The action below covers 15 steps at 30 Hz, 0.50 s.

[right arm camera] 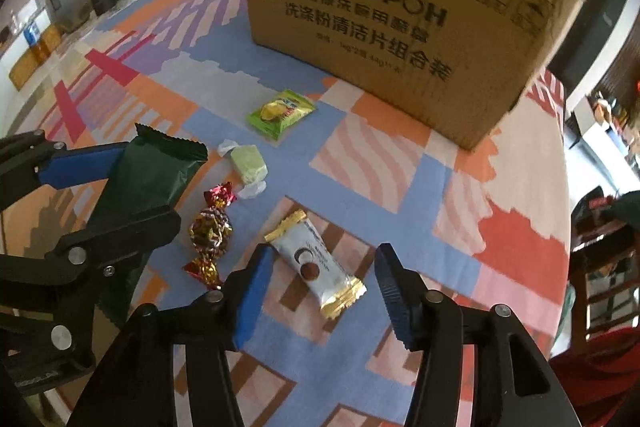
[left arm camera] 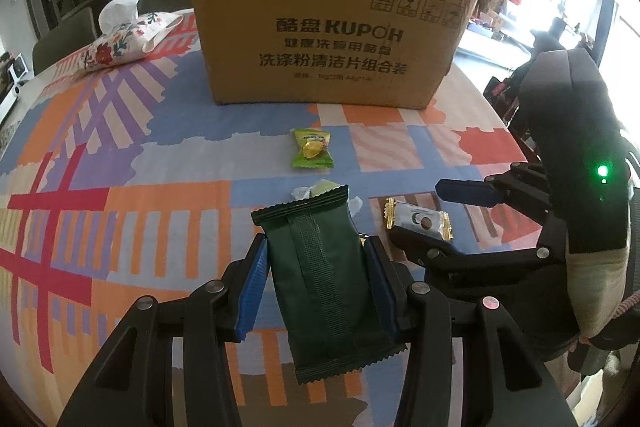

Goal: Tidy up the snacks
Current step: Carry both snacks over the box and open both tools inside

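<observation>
Patchwork cloth in orange, blue and red covers the table (right arm camera: 400, 163) under both my tools, with chairs and shelves dim behind it.

Nearest, my left gripper (left arm camera: 316, 267) is clamped on the dark green packet (left arm camera: 324, 283), pads pressing its 2 long edges, the packet lifted and tilted with its crimped end forward. My right gripper (right arm camera: 324, 291) stands with its jaws apart and nothing between the pads; the white packet with gold ends (right arm camera: 316, 263) lies flat on the cloth just ahead of them, slanted across the gap rather than square to it.

For a clean pick I judge I should roll the right wrist until the pads face the long sides of that white packet, come down so both tips reach the cloth, then close on its middle, not the slippery gold crimps.

Just left of it sits the red and gold foil sweet (right arm camera: 210, 227); I should keep my left finger clear of it. Beyond lies the pale green sweet (right arm camera: 248, 163) in clear wrap, then the bright green packet (right arm camera: 280, 113).

Farthest stands the cardboard box (right arm camera: 400, 7), open at the top as seen from the left wrist, probably where the snacks go. I would lift the green packet over its near wall before letting go.
</observation>
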Available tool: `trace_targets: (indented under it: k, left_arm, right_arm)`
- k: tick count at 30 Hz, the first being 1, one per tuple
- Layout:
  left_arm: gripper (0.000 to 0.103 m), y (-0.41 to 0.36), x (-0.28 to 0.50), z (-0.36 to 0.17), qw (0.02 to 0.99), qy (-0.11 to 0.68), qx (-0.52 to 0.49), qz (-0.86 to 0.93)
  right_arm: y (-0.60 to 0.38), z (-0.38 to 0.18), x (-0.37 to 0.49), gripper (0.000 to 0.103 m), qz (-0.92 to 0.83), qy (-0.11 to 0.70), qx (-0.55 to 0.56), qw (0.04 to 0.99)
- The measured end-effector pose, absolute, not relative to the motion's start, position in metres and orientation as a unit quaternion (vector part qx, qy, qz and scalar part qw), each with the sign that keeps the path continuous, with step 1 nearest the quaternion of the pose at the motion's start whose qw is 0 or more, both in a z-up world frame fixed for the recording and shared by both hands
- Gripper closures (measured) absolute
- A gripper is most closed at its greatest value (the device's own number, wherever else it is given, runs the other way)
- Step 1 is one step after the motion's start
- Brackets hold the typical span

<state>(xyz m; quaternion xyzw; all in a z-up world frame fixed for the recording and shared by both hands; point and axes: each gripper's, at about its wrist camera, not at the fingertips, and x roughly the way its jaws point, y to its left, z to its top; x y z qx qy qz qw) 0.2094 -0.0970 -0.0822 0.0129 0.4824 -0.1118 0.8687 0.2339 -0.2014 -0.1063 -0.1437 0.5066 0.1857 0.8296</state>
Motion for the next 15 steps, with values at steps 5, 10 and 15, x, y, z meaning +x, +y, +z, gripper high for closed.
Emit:
trace_targets:
  k: [5, 10, 15]
  left_arm:
    - [0.056, -0.094, 0.212, -0.083, 0.868, 0.484, 0.008, -0.11]
    - [0.056, -0.092, 0.212, -0.081, 0.871, 0.479, 0.008, -0.109]
    - [0.056, -0.09, 0.213, -0.074, 0.875, 0.472, 0.006, -0.111]
  right_arm:
    - [-0.202, -0.108, 0.236, 0.068, 0.194, 0.515, -0.121, 0.826]
    - [-0.204, -0.105, 0.231, 0.083, 0.182, 0.513, -0.106, 0.832]
    - [-0.213, -0.088, 0.225, 0.083, 0.167, 0.496, -0.063, 0.85]
